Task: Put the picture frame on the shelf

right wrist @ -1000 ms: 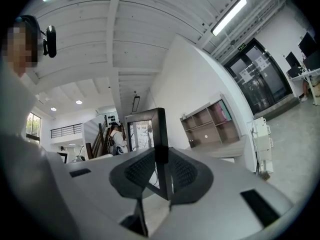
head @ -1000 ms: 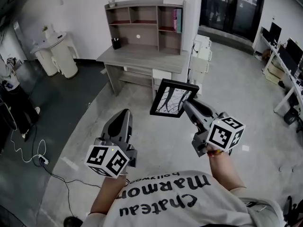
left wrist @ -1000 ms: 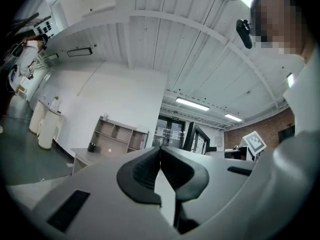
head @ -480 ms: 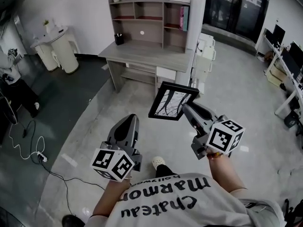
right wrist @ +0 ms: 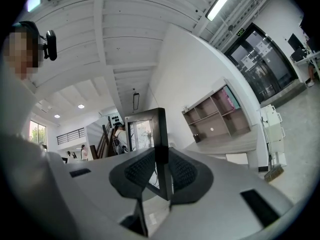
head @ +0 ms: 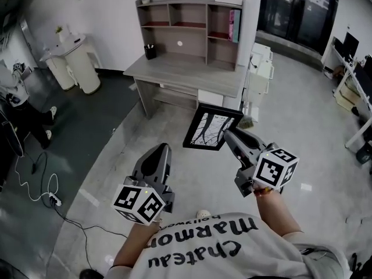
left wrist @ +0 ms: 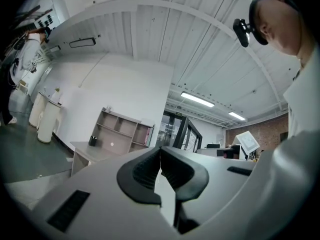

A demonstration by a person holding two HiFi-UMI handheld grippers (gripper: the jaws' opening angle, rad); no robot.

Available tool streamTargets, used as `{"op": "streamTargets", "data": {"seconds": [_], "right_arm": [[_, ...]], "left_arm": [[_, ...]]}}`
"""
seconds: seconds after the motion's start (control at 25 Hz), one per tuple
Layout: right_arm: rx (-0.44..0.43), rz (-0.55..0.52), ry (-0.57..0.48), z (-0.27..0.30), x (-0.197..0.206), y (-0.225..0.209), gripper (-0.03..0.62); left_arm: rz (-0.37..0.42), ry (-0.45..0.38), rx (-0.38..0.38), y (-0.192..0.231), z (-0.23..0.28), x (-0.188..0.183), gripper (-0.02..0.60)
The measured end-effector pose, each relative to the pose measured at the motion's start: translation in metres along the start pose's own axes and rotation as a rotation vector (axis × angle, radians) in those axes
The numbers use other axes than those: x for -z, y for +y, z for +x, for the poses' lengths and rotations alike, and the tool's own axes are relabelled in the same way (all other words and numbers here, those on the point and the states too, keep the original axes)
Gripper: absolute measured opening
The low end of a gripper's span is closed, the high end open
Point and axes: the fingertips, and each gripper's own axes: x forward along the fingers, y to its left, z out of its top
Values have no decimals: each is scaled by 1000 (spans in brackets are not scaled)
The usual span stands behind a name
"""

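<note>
**Frame held in air, apart from shelf**

Desk [head: 186, 77] with shelf unit [head: 189, 28] stands against the wall, well ahead. Picture frame [head: 208, 128] is tilted above the floor, its edge clamped in the right gripper [head: 226, 133]. Left gripper [head: 162, 150]: jaws together, empty.

Both arms reach forward — left gripper [head: 159, 151] jaws together, right gripper [head: 228, 133] clamped on picture frame [head: 208, 127].

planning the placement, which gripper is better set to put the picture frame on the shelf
Right. The right gripper is shut on the picture frame, aimed toward the shelf; the left gripper is shut and empty.
</note>
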Motion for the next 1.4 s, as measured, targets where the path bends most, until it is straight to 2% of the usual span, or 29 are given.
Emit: {"op": "streamTargets", "data": {"seconds": [0.28,0.48,0.64,1.08,1.4], "right_arm": [[-43,-32,-43,22,-23,-10,87],[-44,-40,-40,26,-12,-22,87],[-22,4,-35,28,-10,-37,87],[-33,38,-18,26,-4,-36,87],[-23,60,20,22,7,-31,87]], "left_arm": [[54,-45,-7,14,22,-12,17],[31,-30,-9,25,32,5,17],[27,-12,6,20,38,9,17],[-28,-1,-8,16,31,15,17],[-18,20,-28,10,19,17,17]]}}
